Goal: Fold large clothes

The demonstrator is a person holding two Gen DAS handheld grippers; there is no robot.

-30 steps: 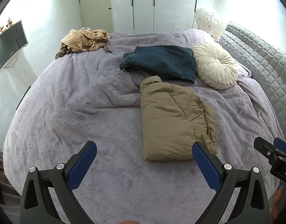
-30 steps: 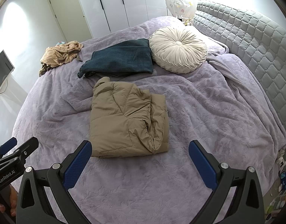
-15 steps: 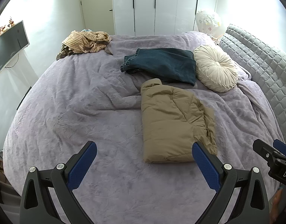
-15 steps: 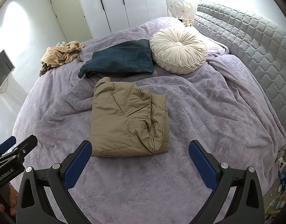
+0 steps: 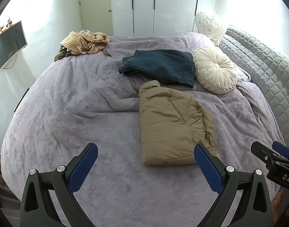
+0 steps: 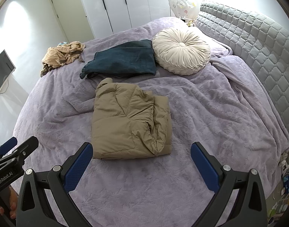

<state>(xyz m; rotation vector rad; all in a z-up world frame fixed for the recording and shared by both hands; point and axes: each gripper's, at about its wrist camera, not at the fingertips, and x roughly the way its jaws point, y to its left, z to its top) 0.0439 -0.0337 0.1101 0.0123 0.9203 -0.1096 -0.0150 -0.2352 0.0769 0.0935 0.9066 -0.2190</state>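
Note:
A khaki padded jacket (image 5: 171,124) (image 6: 131,121) lies folded into a rectangle on the lilac bedspread (image 5: 69,113) (image 6: 210,113). Behind it rest folded dark jeans (image 5: 161,66) (image 6: 121,58). A crumpled striped garment (image 5: 84,42) (image 6: 63,54) sits at the far left corner of the bed. My left gripper (image 5: 145,157) is open, held above the near edge of the bed, short of the jacket. My right gripper (image 6: 141,156) is also open, just in front of the jacket's near edge, holding nothing.
A round cream cushion (image 5: 214,70) (image 6: 181,51) lies by the grey quilted headboard (image 5: 261,71) (image 6: 257,43). White wardrobe doors (image 5: 154,7) stand behind the bed. A monitor (image 5: 7,43) sits at the left wall. Small items lie on the floor (image 6: 284,185) at the right.
Both views have drawn back and tilted up slightly, so the bed and clothes sit a little lower in frame. The clothes have not moved and both grippers stay open.

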